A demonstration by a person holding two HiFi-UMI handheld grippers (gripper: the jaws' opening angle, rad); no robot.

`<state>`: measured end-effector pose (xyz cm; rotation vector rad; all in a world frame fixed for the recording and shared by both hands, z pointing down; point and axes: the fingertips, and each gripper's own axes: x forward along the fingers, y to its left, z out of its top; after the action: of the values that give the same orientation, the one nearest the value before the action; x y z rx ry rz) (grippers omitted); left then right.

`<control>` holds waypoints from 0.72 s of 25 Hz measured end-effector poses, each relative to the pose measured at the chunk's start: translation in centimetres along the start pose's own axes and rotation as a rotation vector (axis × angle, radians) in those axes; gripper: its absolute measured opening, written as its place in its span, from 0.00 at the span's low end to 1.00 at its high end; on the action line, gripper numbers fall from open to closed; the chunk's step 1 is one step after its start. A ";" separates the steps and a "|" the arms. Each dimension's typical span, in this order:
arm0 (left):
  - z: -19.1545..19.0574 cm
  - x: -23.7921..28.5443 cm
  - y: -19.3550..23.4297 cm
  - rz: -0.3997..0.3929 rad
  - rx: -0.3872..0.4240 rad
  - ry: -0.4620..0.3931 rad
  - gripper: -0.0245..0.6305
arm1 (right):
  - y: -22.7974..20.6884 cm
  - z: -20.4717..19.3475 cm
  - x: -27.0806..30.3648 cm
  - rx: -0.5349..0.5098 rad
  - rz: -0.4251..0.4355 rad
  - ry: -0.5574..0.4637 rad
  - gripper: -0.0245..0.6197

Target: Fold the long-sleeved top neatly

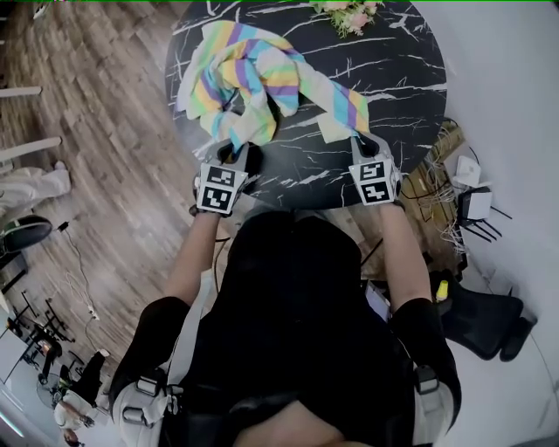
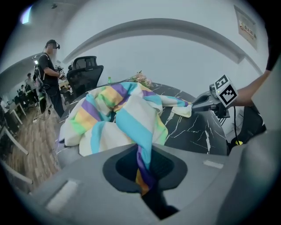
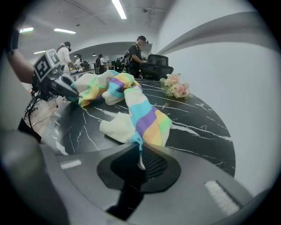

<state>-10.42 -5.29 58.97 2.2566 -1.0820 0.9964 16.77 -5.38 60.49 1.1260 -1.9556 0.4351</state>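
Observation:
A rainbow-striped long-sleeved top [image 1: 253, 74] lies crumpled on the round black marble table [image 1: 393, 79]. My left gripper [image 1: 234, 155] is shut on a bunched fold of the top [image 2: 142, 171] at the near left part of the table. My right gripper [image 1: 367, 144] is shut on a thin edge of the top [image 3: 139, 151] near the cream and purple end [image 1: 345, 113] at the right. In the left gripper view the right gripper [image 2: 199, 104] shows across the table, and in the right gripper view the left gripper [image 3: 72, 94] shows with the cloth heaped behind it.
A small bunch of flowers [image 1: 349, 13] stands at the table's far edge. A wire rack and cables [image 1: 441, 196] sit right of the table, a black chair [image 1: 485, 319] behind. Wooden floor [image 1: 96, 105] lies at the left. People [image 2: 49, 74] stand in the background by an office chair [image 2: 85, 74].

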 end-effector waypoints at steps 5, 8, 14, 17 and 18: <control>-0.9 -1.8 1.5 0.037 -0.020 0.016 0.08 | -2.2 -1.9 -1.1 0.008 -0.058 0.034 0.08; -1.0 -2.7 2.7 0.057 -0.024 0.017 0.08 | -3.4 -2.5 -1.7 0.015 -0.083 0.054 0.08; -1.2 -3.4 5.1 0.087 -0.024 0.021 0.08 | -5.9 -3.7 -2.7 0.025 -0.135 0.085 0.08; -1.3 -3.4 6.1 0.093 -0.026 0.028 0.08 | -7.0 -4.5 -3.3 0.028 -0.161 0.108 0.08; -1.3 -3.3 6.5 0.096 -0.025 0.031 0.08 | -7.4 -4.8 -3.5 0.034 -0.171 0.117 0.08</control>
<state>-17.59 -6.67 57.81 2.1801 -1.1931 1.0468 26.19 -4.40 59.89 1.2500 -1.7411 0.4327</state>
